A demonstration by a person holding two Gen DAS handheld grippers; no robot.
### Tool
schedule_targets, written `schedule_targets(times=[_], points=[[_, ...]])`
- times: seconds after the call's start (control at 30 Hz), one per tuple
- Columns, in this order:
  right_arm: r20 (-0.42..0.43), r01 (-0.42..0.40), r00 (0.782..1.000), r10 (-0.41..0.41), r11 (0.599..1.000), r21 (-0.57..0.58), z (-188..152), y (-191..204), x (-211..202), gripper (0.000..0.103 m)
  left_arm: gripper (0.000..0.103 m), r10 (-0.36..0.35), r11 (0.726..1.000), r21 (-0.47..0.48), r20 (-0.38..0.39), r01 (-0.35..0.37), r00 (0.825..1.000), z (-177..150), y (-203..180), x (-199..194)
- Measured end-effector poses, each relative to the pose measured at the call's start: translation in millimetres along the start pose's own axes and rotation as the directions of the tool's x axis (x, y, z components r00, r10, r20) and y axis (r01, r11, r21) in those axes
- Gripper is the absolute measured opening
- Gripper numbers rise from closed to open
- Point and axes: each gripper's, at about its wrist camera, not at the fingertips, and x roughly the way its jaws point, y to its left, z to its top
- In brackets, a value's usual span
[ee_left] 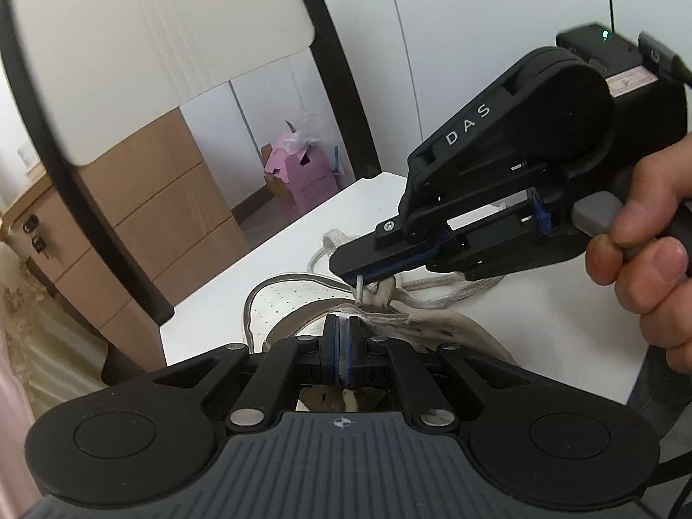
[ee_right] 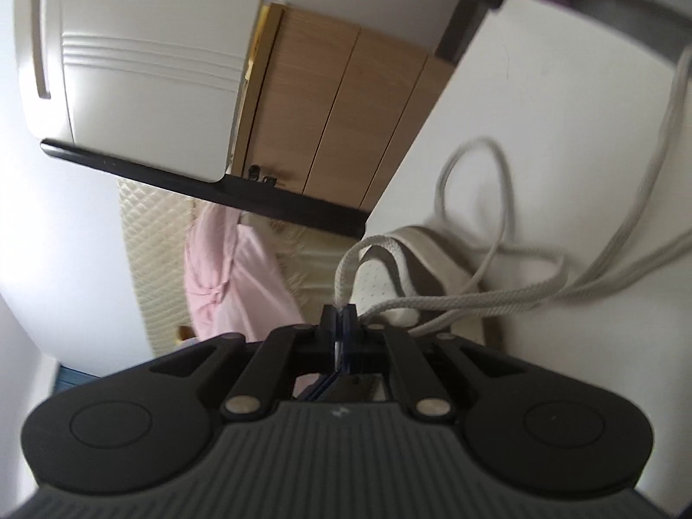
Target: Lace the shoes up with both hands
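Right tongs [ee_left: 359, 279] clenched on pale woven shoelace's [ee_right: 437, 302] tip just above white perforated sneaker's [ee_left: 285, 307] eyelets; left tongs [ee_left: 344, 324] shut beside, seemingly empty.

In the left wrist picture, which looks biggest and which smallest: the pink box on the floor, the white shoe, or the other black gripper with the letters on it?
As they look in that view:
1. right gripper, partly because it is near the camera
2. white shoe, partly hidden
3. pink box, small because it stands far off
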Motion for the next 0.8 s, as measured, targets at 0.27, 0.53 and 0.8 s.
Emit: schedule_targets(times=[0.27,0.53,0.8], points=[[0.067,0.085,0.995,-0.075,0.985,-0.148,-4.1,4.8,-0.6,0.003,0.0,0.015,0.999,0.044,-0.021,-0.014,1.0,-2.0,-10.9,7.6],[0.091,0.099,0.992,-0.083,0.976,-0.192,-8.3,4.5,-2.0,0.003,0.001,0.019,0.996,0.083,-0.033,-0.016,0.999,-0.4,-17.3,13.5],[0.078,0.078,0.995,-0.062,0.972,-0.22,-9.7,8.0,-0.4,0.003,0.001,0.017,0.997,0.077,-0.032,-0.014,0.999,-0.5,-15.6,17.8]])
